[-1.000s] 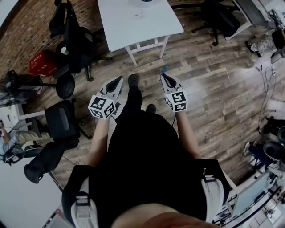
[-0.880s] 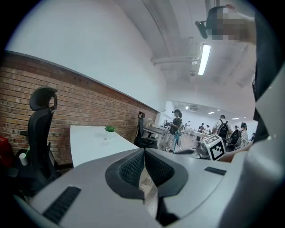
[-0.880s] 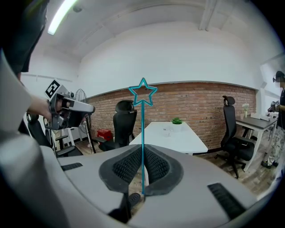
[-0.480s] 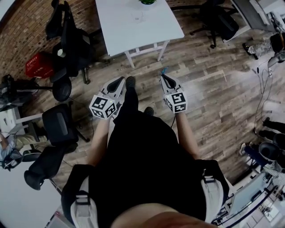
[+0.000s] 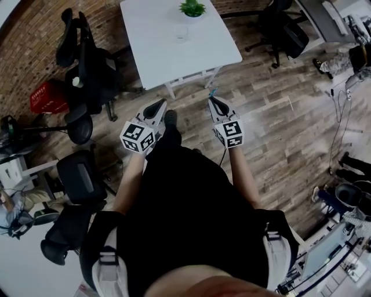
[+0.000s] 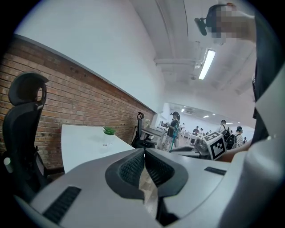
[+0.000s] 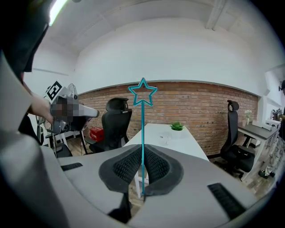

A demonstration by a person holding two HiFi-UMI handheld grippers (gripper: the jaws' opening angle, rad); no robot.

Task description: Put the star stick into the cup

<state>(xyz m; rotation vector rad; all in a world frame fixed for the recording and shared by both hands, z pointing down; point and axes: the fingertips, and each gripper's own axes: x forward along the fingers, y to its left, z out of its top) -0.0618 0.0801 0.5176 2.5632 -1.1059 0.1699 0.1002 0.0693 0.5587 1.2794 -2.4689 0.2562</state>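
Right tongs (image 7: 141, 167) clamp the star stick (image 7: 143, 116); its star is clear only in the right gripper view. Left tongs (image 6: 144, 167) pressed together, empty. Cup (image 5: 181, 35) stands on desk (image 5: 156, 52).

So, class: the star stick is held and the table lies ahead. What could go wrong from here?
1. The right gripper pinches the thin star stick only near its lower end, so it may tilt or slip on the way.
2. The cup is clear, hard to see, and stands close to the plant. The stick could miss it or knock it over.
3. The left gripper is shut and empty, so nothing steadies the cup.
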